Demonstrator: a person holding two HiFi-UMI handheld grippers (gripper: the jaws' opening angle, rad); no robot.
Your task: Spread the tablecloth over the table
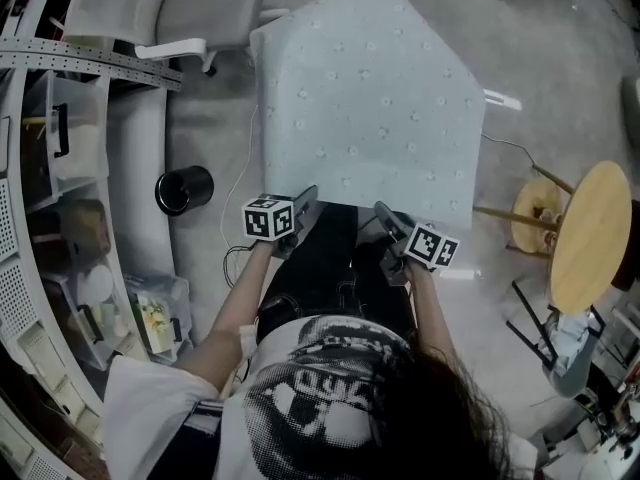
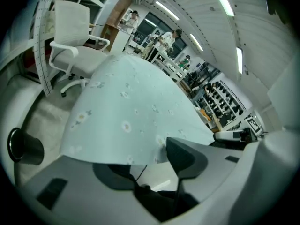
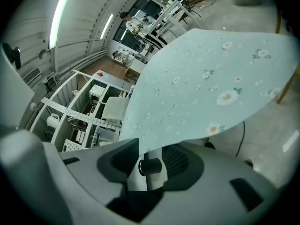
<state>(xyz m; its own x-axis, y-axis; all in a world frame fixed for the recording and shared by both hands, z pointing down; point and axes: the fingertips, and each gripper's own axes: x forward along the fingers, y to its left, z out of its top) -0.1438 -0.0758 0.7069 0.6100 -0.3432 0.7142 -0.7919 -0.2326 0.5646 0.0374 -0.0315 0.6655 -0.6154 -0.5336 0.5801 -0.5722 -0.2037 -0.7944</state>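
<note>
Left gripper (image 1: 303, 206), right gripper (image 1: 388, 218) gape, apparently off tablecloth (image 1: 370, 108).

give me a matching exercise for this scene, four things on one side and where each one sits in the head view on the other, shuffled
Things:
1. tablecloth
2. black cylinder
3. round wooden top
4. white office chair

Places:
a. right edge
b. middle, draped over the table
c. top left
d. on the floor, left of the table

Pairs: 1-b, 2-d, 3-a, 4-c
</note>
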